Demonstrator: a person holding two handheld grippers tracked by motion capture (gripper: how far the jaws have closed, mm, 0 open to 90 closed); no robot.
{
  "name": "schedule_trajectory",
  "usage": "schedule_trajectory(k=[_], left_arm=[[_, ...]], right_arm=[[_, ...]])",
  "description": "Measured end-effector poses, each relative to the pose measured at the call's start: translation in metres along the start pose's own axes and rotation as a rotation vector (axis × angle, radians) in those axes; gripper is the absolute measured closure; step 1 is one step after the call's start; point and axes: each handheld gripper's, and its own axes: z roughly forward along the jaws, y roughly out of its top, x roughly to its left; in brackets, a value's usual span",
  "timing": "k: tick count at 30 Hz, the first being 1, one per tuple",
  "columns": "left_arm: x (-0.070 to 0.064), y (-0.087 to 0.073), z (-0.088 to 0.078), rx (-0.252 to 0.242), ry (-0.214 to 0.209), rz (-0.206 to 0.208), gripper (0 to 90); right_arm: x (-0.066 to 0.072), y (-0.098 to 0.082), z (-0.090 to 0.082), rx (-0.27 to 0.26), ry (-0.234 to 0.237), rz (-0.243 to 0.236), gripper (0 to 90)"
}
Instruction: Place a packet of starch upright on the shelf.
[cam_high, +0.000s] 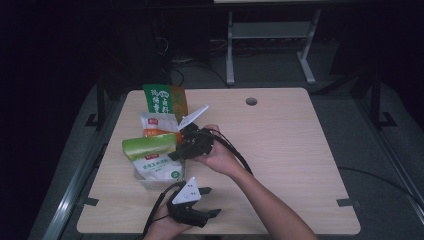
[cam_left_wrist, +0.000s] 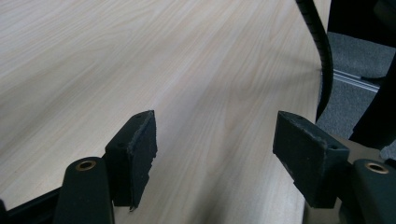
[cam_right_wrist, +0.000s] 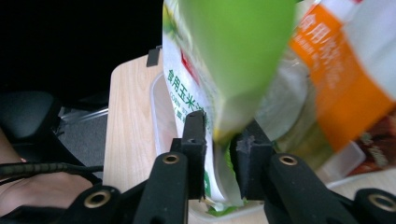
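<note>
A light green packet (cam_high: 150, 146) lies across the top of several packets standing in a clear plastic container (cam_high: 141, 183) at the table's left. My right gripper (cam_high: 177, 152) is shut on the green packet's right end. In the right gripper view the jaws (cam_right_wrist: 223, 161) pinch the narrow edge of the green packet (cam_right_wrist: 233, 56), with a white packet with green print (cam_right_wrist: 180, 88) just behind it. My left gripper (cam_high: 212, 201) is near the table's front edge, open, jaws pointing right. In its own view the left gripper (cam_left_wrist: 215, 158) is over bare wood with nothing between its pads.
A white and orange packet (cam_high: 159, 125) and a dark green and brown packet (cam_high: 164, 99) stand behind the green one. The white packet (cam_high: 159, 167) fills the container's front. A round cable hole (cam_high: 251, 101) is at the table's back. The table's right half (cam_high: 300, 150) is bare wood.
</note>
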Motion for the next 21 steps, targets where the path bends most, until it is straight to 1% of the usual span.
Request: schedule_trajectory(k=[2,3,7,8,10,13,15,18,20,21], left_arm=[[0.001,0.001,0.000,0.002,0.003,0.003,29.8],[0.002,0.001,0.000,0.001,0.004,0.000,29.6],[0.005,0.002,-0.002,-0.008,0.015,-0.006,29.5],[0.006,0.003,-0.002,-0.013,0.016,-0.010,29.5],[0.007,0.004,-0.003,-0.015,0.022,-0.006,29.6],[0.007,0.004,-0.003,-0.022,0.020,-0.015,29.6],[0.007,0.004,-0.003,-0.019,0.020,-0.017,29.5],[0.008,0.004,-0.002,-0.024,0.023,-0.019,29.5],[0.009,0.005,-0.001,-0.025,0.025,-0.016,29.5],[0.009,0.005,0.000,-0.027,0.025,-0.017,29.5]], right_arm=[[-0.002,-0.001,-0.006,0.000,-0.007,-0.005,71.1],[-0.002,-0.002,-0.009,-0.004,-0.008,0.004,70.3],[-0.005,-0.007,-0.021,-0.007,-0.021,0.006,66.8],[-0.005,-0.009,-0.024,-0.008,-0.024,0.013,66.3],[-0.008,-0.012,-0.029,-0.013,-0.029,0.016,64.7],[-0.012,-0.018,-0.037,-0.024,-0.043,0.022,61.4],[-0.013,-0.022,-0.043,-0.026,-0.043,0.044,58.5],[-0.018,-0.028,-0.050,-0.034,-0.064,0.044,54.7],[-0.020,-0.032,-0.055,-0.031,-0.078,0.061,53.9],[-0.022,-0.035,-0.057,-0.032,-0.088,0.059,53.3]])
